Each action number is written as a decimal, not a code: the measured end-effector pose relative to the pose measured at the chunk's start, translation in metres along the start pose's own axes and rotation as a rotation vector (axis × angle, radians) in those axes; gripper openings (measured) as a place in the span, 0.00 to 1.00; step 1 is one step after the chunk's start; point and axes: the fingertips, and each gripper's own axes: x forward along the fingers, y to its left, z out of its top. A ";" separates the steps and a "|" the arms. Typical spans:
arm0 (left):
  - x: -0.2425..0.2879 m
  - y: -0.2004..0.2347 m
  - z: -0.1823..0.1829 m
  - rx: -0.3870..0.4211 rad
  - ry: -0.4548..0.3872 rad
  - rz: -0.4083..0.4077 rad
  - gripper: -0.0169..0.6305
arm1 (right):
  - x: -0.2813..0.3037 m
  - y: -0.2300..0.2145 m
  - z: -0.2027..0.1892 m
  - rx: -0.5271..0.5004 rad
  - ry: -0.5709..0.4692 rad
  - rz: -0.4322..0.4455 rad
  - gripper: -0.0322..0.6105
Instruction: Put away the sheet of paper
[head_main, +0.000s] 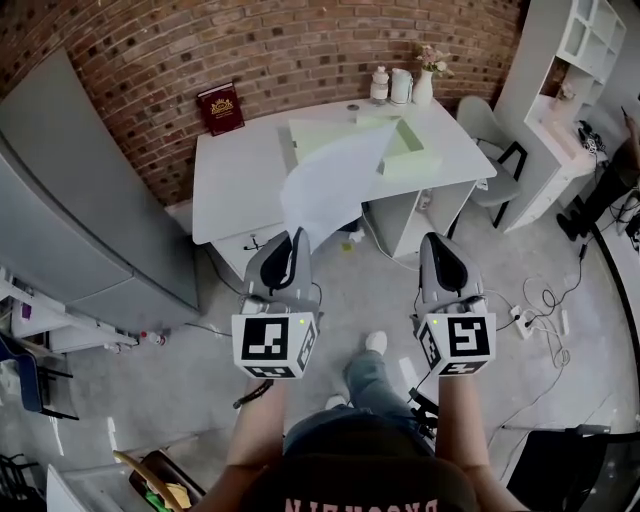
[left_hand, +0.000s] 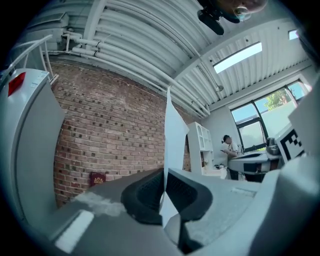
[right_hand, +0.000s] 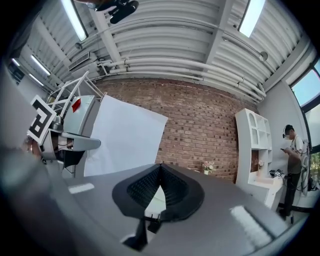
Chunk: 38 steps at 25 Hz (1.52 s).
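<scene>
A white sheet of paper (head_main: 330, 185) hangs in the air in front of the white table (head_main: 240, 180), and my left gripper (head_main: 297, 236) is shut on its lower edge. In the left gripper view the sheet (left_hand: 175, 130) stands edge-on, rising from between the closed pads of the left gripper (left_hand: 164, 172). An open light-green folder (head_main: 405, 150) lies on the table behind the sheet. My right gripper (head_main: 437, 240) is held level with the left, to its right, over the floor. Its jaws (right_hand: 160, 166) are shut on nothing. From that side the paper (right_hand: 125, 137) shows broad and flat.
A red book (head_main: 221, 108) leans against the brick wall at the table's back left. Bottles and a vase (head_main: 400, 85) stand at the back right. A grey cabinet (head_main: 80, 200) is at the left, a white shelf unit (head_main: 580, 60) and chair (head_main: 495, 140) at the right. Cables (head_main: 545, 310) lie on the floor.
</scene>
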 end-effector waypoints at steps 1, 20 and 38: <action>0.009 0.000 -0.002 0.001 0.003 -0.001 0.02 | 0.007 -0.006 -0.003 0.000 0.003 -0.001 0.05; 0.238 -0.005 -0.022 0.008 0.036 0.049 0.02 | 0.186 -0.156 -0.042 0.025 0.026 0.054 0.05; 0.343 -0.006 -0.059 0.007 0.100 0.071 0.02 | 0.265 -0.225 -0.091 0.062 0.079 0.075 0.05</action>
